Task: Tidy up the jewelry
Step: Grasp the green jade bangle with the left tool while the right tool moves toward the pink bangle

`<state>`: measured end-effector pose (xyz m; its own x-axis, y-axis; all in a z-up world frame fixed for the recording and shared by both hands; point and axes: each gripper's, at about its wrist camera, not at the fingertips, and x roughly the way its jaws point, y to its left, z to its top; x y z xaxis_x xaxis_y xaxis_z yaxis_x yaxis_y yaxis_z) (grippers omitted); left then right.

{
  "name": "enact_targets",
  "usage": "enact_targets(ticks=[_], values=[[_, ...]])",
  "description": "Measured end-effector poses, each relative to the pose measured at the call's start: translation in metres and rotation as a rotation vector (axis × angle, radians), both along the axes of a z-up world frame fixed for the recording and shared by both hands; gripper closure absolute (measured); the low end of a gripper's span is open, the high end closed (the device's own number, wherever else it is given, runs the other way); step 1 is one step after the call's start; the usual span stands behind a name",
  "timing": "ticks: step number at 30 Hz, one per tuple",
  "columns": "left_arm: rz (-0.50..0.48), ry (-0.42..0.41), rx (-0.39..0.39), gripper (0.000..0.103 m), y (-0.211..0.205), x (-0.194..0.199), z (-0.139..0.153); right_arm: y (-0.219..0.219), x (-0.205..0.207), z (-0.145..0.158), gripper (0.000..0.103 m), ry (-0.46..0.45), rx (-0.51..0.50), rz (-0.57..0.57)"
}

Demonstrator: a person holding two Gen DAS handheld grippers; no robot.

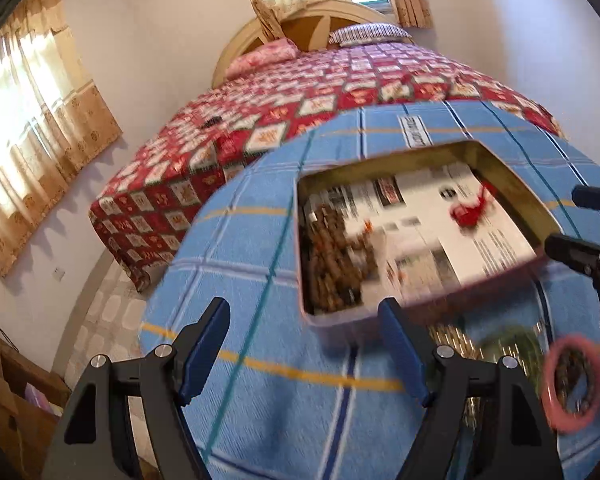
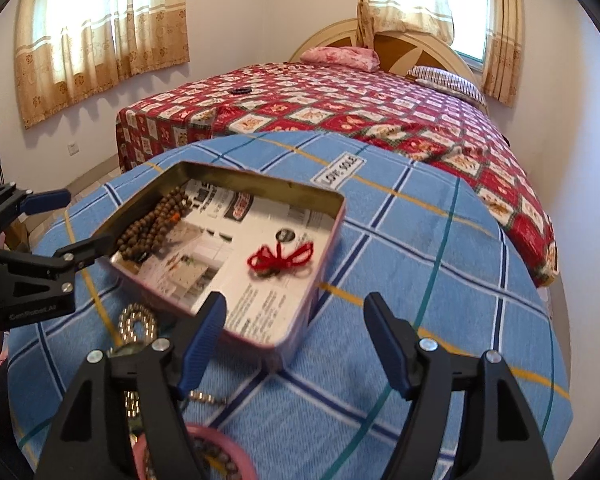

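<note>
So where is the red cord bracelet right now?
The red cord bracelet lies inside the open tin, on its paper lining, on the opposite side from the brown beads.

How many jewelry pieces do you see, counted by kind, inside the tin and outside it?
Brown bead strand, in tin: 1
Red cord piece, in tin: 1
Metal chain, on cloth: 1
Pink ring, on cloth: 1
Total: 4

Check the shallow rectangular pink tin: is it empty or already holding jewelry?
Holding jewelry. The pink tin, lidless and lined with printed paper, contains brown wooden beads and a red cord piece.
</note>
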<state>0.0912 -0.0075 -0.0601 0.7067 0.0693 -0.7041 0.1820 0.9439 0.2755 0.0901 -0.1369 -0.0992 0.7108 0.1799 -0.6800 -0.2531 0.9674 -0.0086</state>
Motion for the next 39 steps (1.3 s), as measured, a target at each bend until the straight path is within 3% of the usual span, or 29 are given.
enact_targets(ticks=[9, 21, 33, 39], values=[[0.024, 0.01, -0.05, 0.026, 0.004, -0.042, -0.003, -0.009, -0.043, -0.015, 0.029, 0.037, -0.011, 0.0], [-0.092, 0.027, -0.083, 0.027, -0.036, -0.06, -0.008, -0.014, -0.069, -0.035, 0.026, 0.066, -0.016, -0.018], [-0.162, 0.113, -0.094, 0.09, -0.056, -0.052, -0.032, -0.014, -0.071, -0.038, 0.022, 0.056, -0.006, -0.027], [-0.166, 0.075, -0.16, 0.092, -0.039, -0.057, -0.006, -0.017, -0.072, -0.036, 0.018, 0.04, 0.004, -0.04]])
